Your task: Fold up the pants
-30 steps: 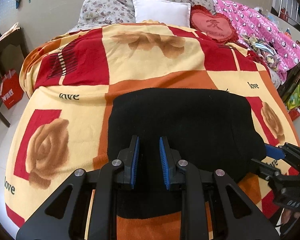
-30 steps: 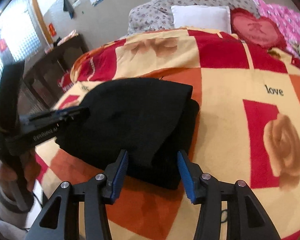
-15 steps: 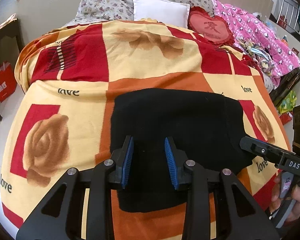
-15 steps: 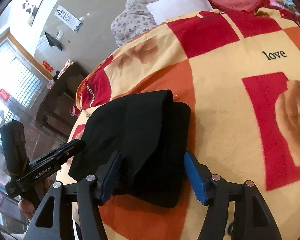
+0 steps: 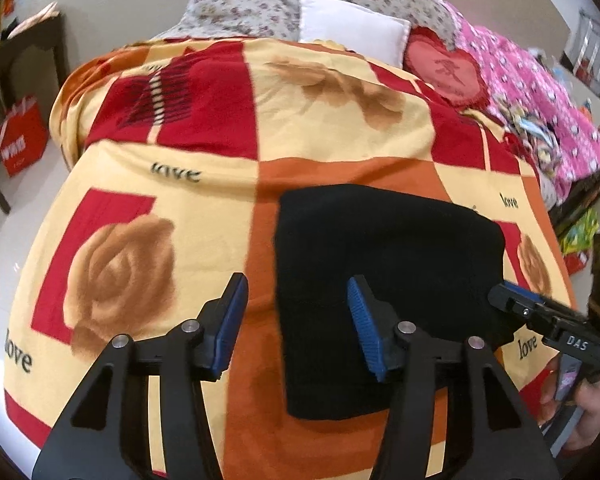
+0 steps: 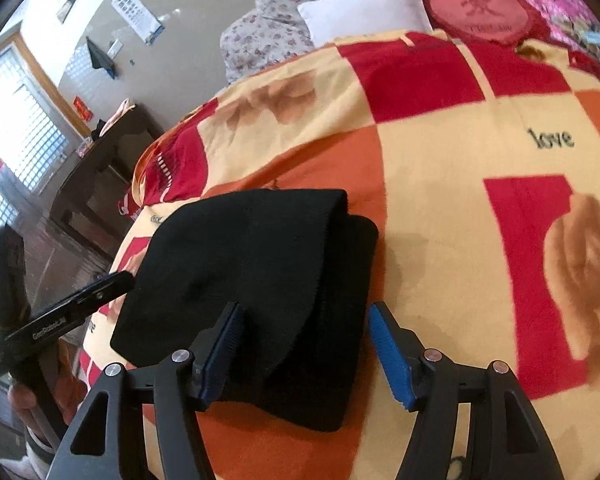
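Observation:
The black pants [image 5: 384,268] lie folded into a compact stack on the patterned blanket [image 5: 204,216], near the bed's front edge. My left gripper [image 5: 296,316] hovers over the stack's left edge, its jaws opening, with no fabric pinched between the blue pads. In the right wrist view the pants [image 6: 260,280] show two layers, the top one draped over a thicker one. My right gripper [image 6: 306,344] stands open over the stack's near right corner, pads clear of the cloth. Each gripper appears in the other's view: the right gripper [image 5: 540,320] and the left gripper [image 6: 72,312].
A white pillow [image 5: 352,24], a red heart cushion [image 5: 448,68] and a pink quilt [image 5: 540,92] lie at the head of the bed. A dark wooden table [image 6: 100,176] and a red bag [image 5: 20,140] stand on the floor to the left. A hand [image 5: 580,428] grips the right gripper's handle.
My left gripper's jaws have spread wide and it has slid left, off the stack's middle to its left edge. The right gripper has opened wider over the stack's corner.

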A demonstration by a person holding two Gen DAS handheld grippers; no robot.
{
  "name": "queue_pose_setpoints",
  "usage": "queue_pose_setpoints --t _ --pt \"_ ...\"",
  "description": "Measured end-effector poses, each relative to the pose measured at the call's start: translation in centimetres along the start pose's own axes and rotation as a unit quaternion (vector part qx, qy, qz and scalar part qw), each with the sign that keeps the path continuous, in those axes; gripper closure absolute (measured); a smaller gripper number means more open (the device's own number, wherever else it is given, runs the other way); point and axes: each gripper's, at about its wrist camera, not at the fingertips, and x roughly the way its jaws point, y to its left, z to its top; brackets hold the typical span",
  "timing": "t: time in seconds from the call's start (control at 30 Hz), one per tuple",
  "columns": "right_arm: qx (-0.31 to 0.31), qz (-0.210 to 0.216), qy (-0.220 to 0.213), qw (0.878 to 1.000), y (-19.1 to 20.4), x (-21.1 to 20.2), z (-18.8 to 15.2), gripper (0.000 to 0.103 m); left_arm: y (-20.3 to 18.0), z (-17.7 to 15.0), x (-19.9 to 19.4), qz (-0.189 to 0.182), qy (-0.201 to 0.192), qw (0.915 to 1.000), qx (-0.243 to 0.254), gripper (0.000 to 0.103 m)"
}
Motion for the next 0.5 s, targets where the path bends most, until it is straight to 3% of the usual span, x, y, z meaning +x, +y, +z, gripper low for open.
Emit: queue_pose_setpoints --t 0.1,0.23,0.5 --pt "0.015 0.015 0.002 1.000 -0.5 0.5 0.1 0.038 0.9 -0.3 0.9 -0.017 0.020 0.9996 -0.014 0.051" --pt "0.020 0.032 0.006 0.999 -0.7 1.0 0.2 0.036 0.7 -0.4 1.6 -0.045 0.029 0.9983 -0.022 0.042" --pt "0.019 0.047 0.005 0.999 -0.5 1.6 0.5 0.031 -0.6 0.2 3.0 -0.041 0.031 0.9986 -0.014 0.035"
